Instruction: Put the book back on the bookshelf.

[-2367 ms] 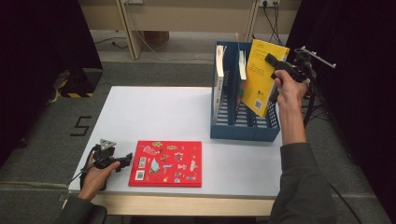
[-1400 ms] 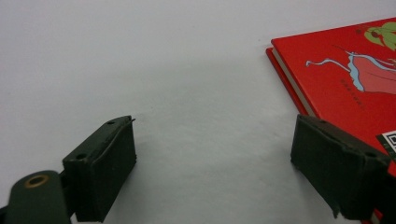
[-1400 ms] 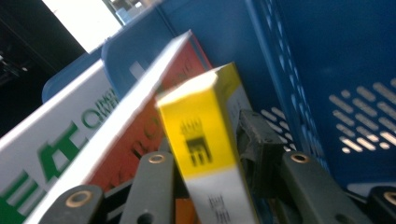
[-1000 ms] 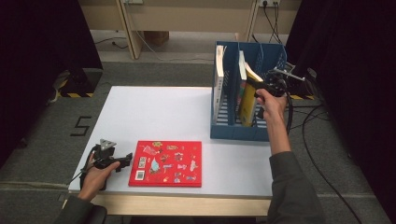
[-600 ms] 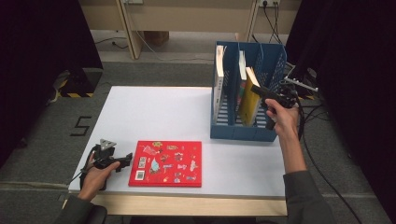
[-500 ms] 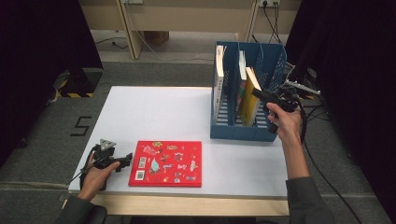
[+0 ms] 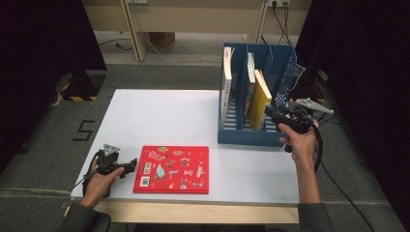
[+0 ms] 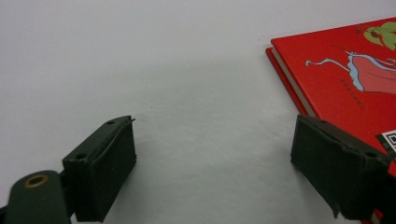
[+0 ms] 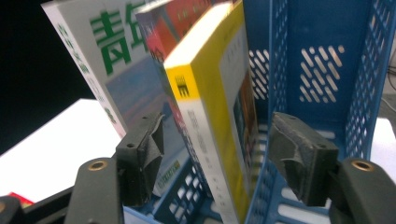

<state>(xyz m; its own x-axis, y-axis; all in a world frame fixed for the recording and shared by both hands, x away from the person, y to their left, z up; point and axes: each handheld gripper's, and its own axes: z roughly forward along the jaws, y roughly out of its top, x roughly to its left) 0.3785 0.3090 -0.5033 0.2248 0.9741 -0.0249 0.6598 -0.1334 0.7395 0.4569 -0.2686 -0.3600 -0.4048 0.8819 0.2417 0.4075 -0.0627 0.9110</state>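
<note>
Our right hand-held gripper (image 7: 269, 114) has just opened off the thick yellow paperback book (image 7: 259, 99), now leaning in the blue perforated plastic file rack (image 7: 251, 136): placement done.

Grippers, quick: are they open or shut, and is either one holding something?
Left gripper: open, holding nothing, beside the red book.
Right gripper: just opened, released the yellow book.

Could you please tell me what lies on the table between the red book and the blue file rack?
Nothing: in the high view, bare white table separates the red book from the blue file rack.
</note>
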